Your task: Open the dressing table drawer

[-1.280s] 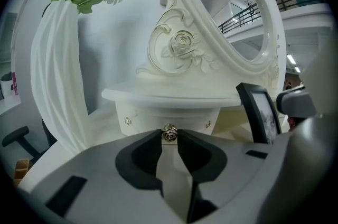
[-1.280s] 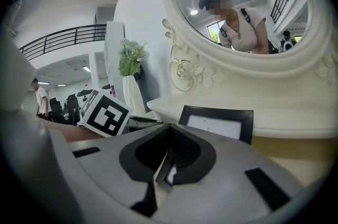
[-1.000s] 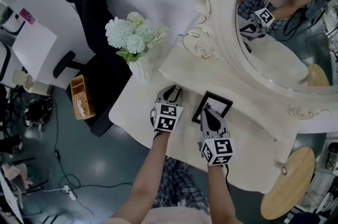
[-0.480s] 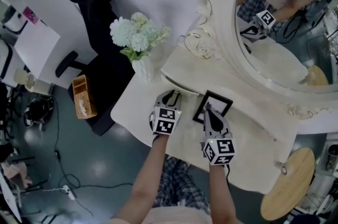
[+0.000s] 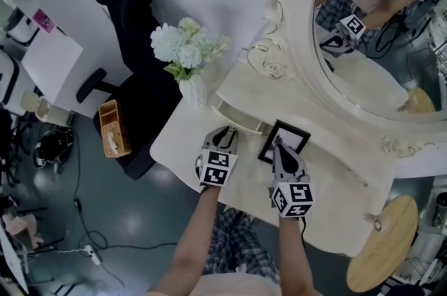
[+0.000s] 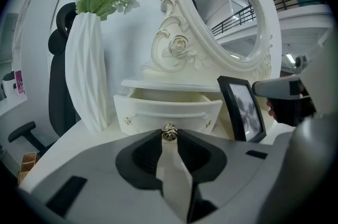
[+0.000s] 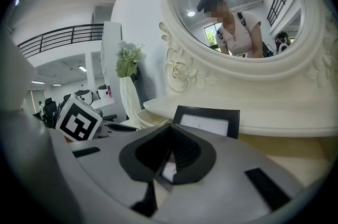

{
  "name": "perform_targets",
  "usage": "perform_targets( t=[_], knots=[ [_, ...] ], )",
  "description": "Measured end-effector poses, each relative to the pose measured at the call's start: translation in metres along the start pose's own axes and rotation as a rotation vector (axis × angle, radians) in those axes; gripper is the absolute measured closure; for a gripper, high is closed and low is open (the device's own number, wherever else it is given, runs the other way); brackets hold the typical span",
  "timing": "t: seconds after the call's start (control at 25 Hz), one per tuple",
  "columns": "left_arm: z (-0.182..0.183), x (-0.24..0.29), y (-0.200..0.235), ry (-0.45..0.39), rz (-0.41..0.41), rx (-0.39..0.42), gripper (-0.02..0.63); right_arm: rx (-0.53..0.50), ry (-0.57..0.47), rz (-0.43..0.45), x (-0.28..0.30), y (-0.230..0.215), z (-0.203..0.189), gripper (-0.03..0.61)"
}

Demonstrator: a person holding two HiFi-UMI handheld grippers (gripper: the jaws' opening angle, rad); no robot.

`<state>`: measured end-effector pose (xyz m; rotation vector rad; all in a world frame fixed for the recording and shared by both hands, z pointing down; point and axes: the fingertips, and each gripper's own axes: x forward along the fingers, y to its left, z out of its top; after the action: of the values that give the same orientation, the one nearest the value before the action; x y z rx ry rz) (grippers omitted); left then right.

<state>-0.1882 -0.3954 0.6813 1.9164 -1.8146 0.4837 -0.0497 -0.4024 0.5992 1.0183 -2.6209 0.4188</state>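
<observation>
From the head, we see the drawer (image 5: pixel 239 121) standing partly out beneath the mirror (image 5: pixel 307 43). In the left gripper view, our left gripper (image 6: pixel 169 137) is clamped on its knob (image 6: pixel 169 131). In the right gripper view, our right gripper (image 7: pixel 169 127) has its jaws together, facing a frame (image 7: pixel 207 118).

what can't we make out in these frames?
- Inside of the drawer: left gripper view, its own front blocks it; head view, too small.
- Photo in the picture frame: left gripper view, steep angle, dim.
- The mirror: head view, cut off by the top and right edges.
</observation>
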Motion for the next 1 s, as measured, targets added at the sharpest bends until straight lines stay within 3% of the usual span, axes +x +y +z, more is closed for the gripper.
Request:
perform_targets(
  t=[0.68, 0.72, 0.8, 0.84, 1.0],
  knots=[
    [-0.013, -0.018, -0.005, 0.001, -0.040, 0.022, 0.498, -0.005, -0.003, 0.003, -0.006, 0.010, 0.000, 0.563],
    [-0.013, -0.019, -0.006, -0.001, -0.049, 0.025, 0.475, -0.004, -0.004, 0.001, -0.007, 0.010, 0.001, 0.563],
    [-0.010, -0.023, -0.008, -0.017, -0.050, 0.027, 0.333, -0.003, -0.006, -0.002, -0.008, 0.009, 0.001, 0.563],
    [-0.007, -0.027, -0.007, -0.033, -0.041, 0.031, 0.301, -0.002, -0.008, -0.004, -0.009, 0.009, 0.002, 0.563],
    [0.005, -0.043, -0.002, -0.085, -0.006, 0.063, 0.276, 0.006, -0.021, -0.018, -0.011, 0.005, 0.006, 0.563]
  ],
)
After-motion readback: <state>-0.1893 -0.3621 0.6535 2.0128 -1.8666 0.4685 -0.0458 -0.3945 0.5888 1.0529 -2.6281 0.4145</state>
